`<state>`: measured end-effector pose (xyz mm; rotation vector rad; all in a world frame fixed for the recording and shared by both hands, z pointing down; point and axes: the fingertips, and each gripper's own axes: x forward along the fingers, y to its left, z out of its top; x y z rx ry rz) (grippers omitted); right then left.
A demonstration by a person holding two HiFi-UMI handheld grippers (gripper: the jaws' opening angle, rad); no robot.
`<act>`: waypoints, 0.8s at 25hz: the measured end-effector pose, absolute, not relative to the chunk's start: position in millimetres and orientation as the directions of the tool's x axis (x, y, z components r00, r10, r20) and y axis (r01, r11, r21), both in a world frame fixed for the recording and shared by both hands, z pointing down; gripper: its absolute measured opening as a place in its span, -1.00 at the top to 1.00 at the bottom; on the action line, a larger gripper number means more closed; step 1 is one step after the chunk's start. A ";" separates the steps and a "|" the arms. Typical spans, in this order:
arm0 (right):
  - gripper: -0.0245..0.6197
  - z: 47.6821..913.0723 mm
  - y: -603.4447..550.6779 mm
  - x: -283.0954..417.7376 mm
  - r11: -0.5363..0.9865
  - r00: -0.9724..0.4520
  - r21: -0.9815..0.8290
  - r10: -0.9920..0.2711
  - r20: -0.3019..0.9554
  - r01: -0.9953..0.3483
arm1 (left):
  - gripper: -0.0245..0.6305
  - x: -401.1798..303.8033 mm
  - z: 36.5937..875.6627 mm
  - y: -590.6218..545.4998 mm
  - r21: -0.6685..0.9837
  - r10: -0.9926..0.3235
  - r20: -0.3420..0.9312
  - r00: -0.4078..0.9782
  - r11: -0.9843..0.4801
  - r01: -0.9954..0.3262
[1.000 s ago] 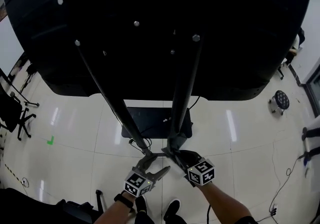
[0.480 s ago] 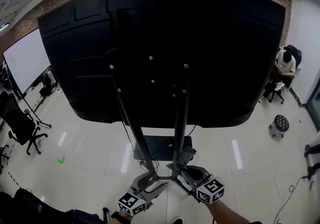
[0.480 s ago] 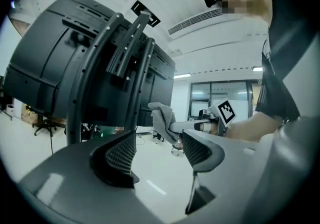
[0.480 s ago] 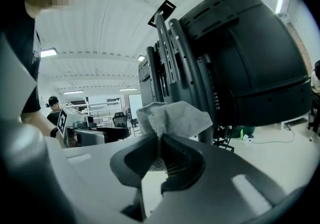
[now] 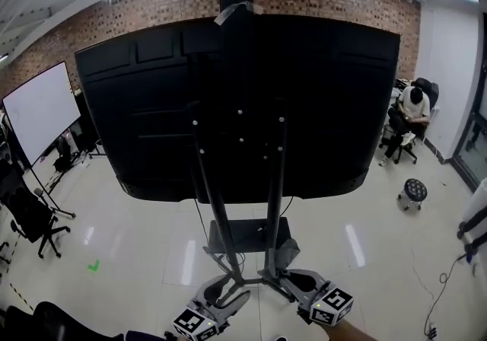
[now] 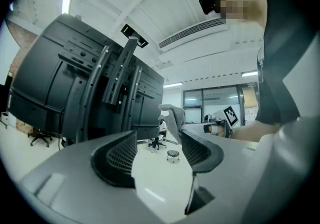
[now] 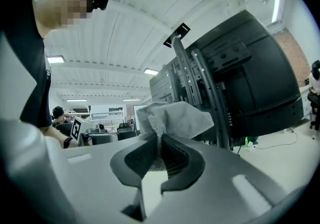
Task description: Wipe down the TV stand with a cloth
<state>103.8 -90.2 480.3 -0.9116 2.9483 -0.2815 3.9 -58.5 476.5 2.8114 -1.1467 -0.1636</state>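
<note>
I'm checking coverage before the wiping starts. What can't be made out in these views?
TV screen side: head view shows only its back.
Stand foot: head view, behind left gripper and right gripper.
Cloth, lower part: right gripper view, inside the shut jaws.

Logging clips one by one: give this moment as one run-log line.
left gripper: open, empty | right gripper: shut on cloth | TV stand: ahead of both grippers

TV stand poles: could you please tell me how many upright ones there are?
2. The left pole and the right pole rise side by side from the base, against the back of the TV; no others show.
</note>
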 end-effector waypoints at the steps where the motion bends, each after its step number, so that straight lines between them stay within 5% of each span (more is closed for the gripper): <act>1: 0.85 475.4 -78.2 101.9 0.811 -0.825 -0.186 -0.565 0.002 -0.555 | 0.00 -2.1 471.7 -49.4 0.120 -0.697 -0.067 0.714 -0.716 -0.688; 20: 0.85 439.5 95.5 79.0 0.779 -0.780 -0.150 -0.622 -0.064 -0.609 | -0.03 -37.4 443.6 79.8 0.085 -0.650 -0.114 0.752 -0.760 -0.644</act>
